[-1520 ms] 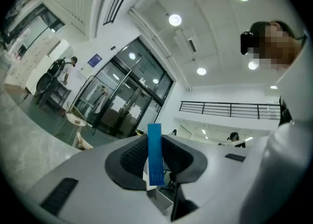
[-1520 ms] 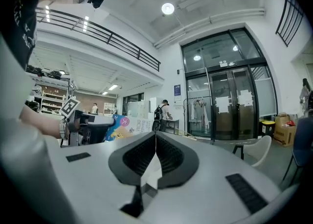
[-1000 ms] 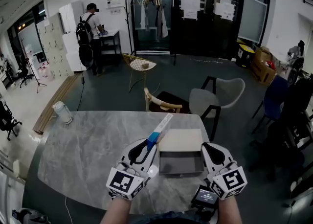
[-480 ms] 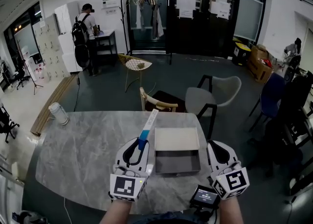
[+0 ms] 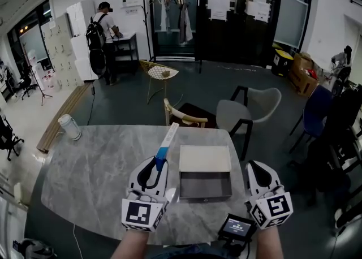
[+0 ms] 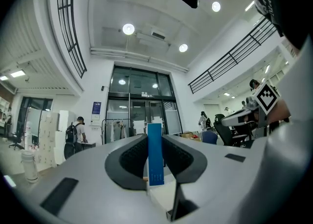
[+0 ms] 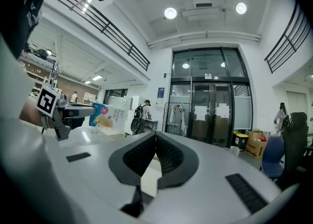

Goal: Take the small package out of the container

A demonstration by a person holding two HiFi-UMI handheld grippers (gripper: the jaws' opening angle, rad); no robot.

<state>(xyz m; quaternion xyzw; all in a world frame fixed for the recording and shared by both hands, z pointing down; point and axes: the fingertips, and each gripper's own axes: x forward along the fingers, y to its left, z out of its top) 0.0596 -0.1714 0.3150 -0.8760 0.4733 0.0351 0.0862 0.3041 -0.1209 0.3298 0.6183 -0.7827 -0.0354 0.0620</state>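
Observation:
My left gripper (image 5: 156, 165) is shut on a small, flat blue and white package (image 5: 167, 141), which sticks up and away from the jaws over the marble table (image 5: 96, 173), just left of the container. In the left gripper view the package (image 6: 155, 153) stands edge-on between the pads. The container (image 5: 205, 185) is an open grey box with its pale lid (image 5: 205, 158) lying behind it. On the container's right, my right gripper (image 5: 253, 165) is shut with nothing in it; its jaws meet at the tips (image 7: 155, 135). Inside the box I see nothing else.
A white cylinder (image 5: 69, 128) lies at the table's far left corner. A small device with a screen (image 5: 236, 228) sits at the near edge. Chairs (image 5: 249, 108) stand beyond the table. A person (image 5: 102, 33) with a backpack stands far back.
The left gripper has carried the package leftward, off the container's lid edge to the table beside it. The right gripper drifted slightly right.

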